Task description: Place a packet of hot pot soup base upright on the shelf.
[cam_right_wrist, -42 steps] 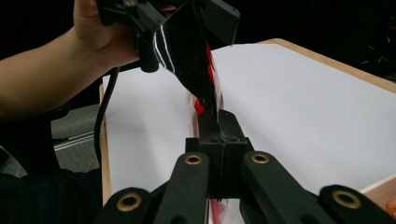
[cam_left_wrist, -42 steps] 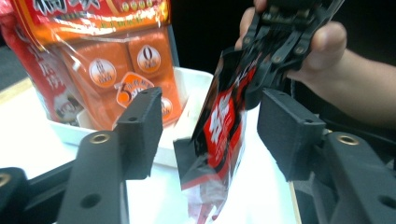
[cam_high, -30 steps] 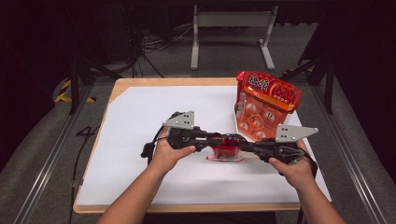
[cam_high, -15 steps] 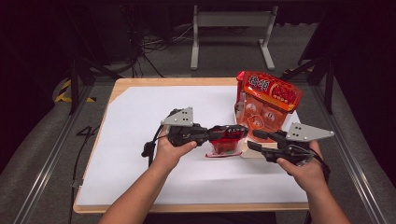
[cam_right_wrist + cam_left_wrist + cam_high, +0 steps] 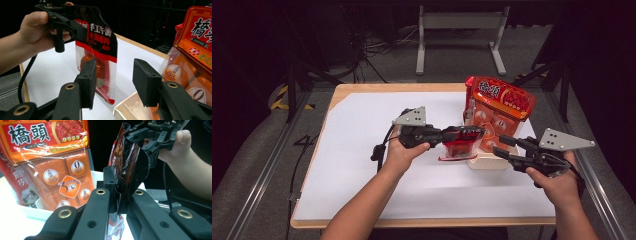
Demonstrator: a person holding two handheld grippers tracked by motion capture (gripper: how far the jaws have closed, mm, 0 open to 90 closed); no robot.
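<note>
A small red-and-black snack pouch [image 5: 460, 141] hangs just above the white sheet, pinched at its dark top by my left gripper [image 5: 472, 133], which is shut on it. In the left gripper view the pouch [image 5: 130, 165] stands between the jaws. In the right gripper view the same pouch [image 5: 100, 52] hangs upright with clear lower half. My right gripper [image 5: 504, 147] is open, a little to the right of the pouch, its pads [image 5: 141, 82] apart with nothing between them. A big orange snack bag [image 5: 497, 112] stands in a white tray [image 5: 484, 162].
A white sheet [image 5: 362, 150] covers the wooden table [image 5: 347, 90]. The tray's near corner [image 5: 125, 110] lies just under my right gripper. Dark floor, cables and a metal stand [image 5: 459, 30] lie beyond the far edge.
My right gripper has let go of the pouch, opened and drawn back to the right. My left gripper has lifted the pouch slightly and still holds it.
</note>
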